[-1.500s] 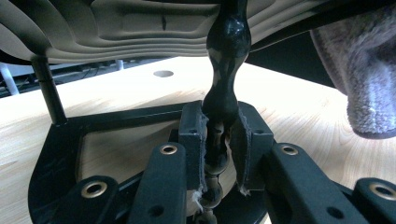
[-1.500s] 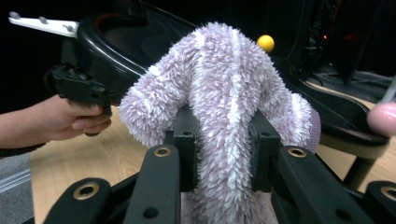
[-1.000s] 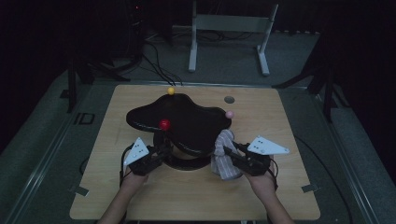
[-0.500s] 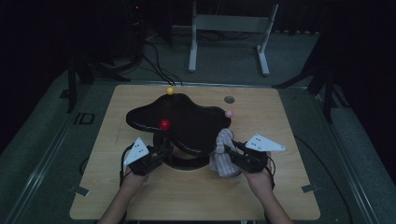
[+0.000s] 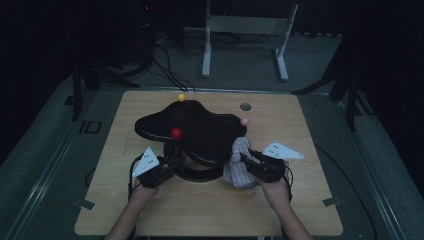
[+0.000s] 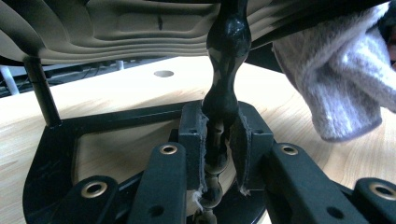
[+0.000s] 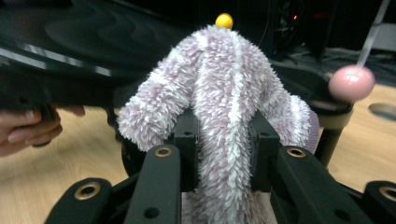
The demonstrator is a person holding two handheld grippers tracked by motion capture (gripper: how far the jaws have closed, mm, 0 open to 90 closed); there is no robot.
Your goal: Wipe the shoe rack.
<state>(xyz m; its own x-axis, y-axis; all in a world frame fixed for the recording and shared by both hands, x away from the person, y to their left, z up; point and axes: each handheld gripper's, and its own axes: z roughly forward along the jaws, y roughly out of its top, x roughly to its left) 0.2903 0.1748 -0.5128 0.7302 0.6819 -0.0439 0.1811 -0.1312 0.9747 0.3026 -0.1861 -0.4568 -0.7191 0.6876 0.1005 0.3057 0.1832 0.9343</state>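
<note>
A black stand with a wavy top plate (image 5: 200,127) stands mid-table, and its base (image 6: 56,154) lies on the wood. My left gripper (image 5: 172,162) (image 6: 218,144) is shut on the stand's black bulbous post (image 6: 224,93), under the red ball (image 5: 176,133). My right gripper (image 5: 248,162) (image 7: 225,140) is shut on a fluffy lilac-and-white striped sock (image 5: 239,165) (image 7: 224,93), which it holds upright against the stand's right side. The sock (image 6: 336,79) hangs at the right in the left gripper view.
A yellow ball (image 5: 181,97) (image 7: 224,20) tops the stand's far edge and a pink ball (image 5: 244,121) (image 7: 351,83) its right corner. A round hole (image 5: 245,106) marks the wooden table (image 5: 310,200) behind. The other hand (image 7: 28,126) shows at left in the right gripper view.
</note>
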